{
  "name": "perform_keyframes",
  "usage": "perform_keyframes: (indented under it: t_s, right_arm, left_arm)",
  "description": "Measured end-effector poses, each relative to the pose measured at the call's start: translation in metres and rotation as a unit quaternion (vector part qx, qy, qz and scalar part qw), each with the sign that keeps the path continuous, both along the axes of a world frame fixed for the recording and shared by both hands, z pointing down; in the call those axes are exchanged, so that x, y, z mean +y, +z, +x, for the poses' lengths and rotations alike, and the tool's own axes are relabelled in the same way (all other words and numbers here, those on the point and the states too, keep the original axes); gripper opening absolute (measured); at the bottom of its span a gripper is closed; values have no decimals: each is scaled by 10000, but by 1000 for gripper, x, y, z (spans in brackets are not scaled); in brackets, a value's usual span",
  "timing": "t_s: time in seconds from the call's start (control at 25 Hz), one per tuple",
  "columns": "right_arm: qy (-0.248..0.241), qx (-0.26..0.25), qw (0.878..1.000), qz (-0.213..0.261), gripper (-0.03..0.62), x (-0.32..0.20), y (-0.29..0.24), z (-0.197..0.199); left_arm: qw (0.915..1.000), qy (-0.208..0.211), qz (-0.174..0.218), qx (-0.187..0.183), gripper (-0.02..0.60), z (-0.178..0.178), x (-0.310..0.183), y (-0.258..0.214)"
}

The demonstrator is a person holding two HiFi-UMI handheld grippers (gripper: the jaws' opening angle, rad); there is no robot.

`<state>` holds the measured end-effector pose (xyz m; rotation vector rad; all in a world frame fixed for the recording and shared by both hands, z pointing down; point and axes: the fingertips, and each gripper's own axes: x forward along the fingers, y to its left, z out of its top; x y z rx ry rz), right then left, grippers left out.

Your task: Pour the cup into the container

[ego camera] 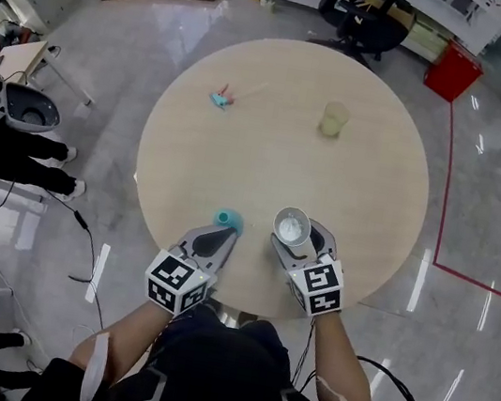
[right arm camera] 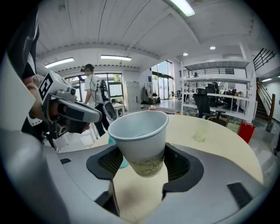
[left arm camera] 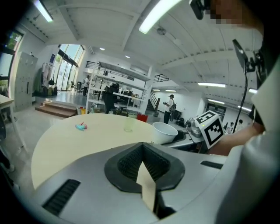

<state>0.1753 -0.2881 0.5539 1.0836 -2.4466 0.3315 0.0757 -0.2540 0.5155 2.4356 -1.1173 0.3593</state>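
A white paper cup [ego camera: 291, 227] sits between the jaws of my right gripper [ego camera: 296, 241], which is shut on it near the table's front edge. In the right gripper view the cup [right arm camera: 140, 140] leans a little to the left, its base just above the tabletop, with my right gripper [right arm camera: 144, 162] pinching its lower half. The container, a translucent yellowish cup [ego camera: 333, 119], stands upright at the far right of the table and also shows far off as the container [right arm camera: 201, 130]. My left gripper [ego camera: 220, 231] rests beside the right one, shut with nothing held [left arm camera: 143, 164].
The round wooden table [ego camera: 267, 159] carries a small teal round object [ego camera: 227, 218] just past my left gripper's tip. A small teal and pink item [ego camera: 221, 98] lies at the far left. Chairs, a red bin [ego camera: 451, 70] and people stand on the floor around.
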Motion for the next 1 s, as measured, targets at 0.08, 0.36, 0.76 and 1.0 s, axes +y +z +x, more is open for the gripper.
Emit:
perform_keyframes:
  t_s: [0.08, 0.36, 0.76, 1.0]
  right_arm:
    - [-93, 12, 10000, 26, 296, 1, -12, -3]
    - [-470, 230, 9986, 26, 296, 1, -30, -20]
    - [-132, 730, 9972, -19, 296, 3, -33, -45]
    - [100, 1058, 9943, -62, 296, 5, -25, -57]
  left_arm:
    - [9998, -151, 104, 26, -9, -8, -5, -10]
    - [9972, -608, 424, 19, -9, -45, -24, -29]
    - [9988, -297, 391, -13, -9, -88, -42, -25]
    - [9992, 10, 400, 29, -9, -99, -58, -19]
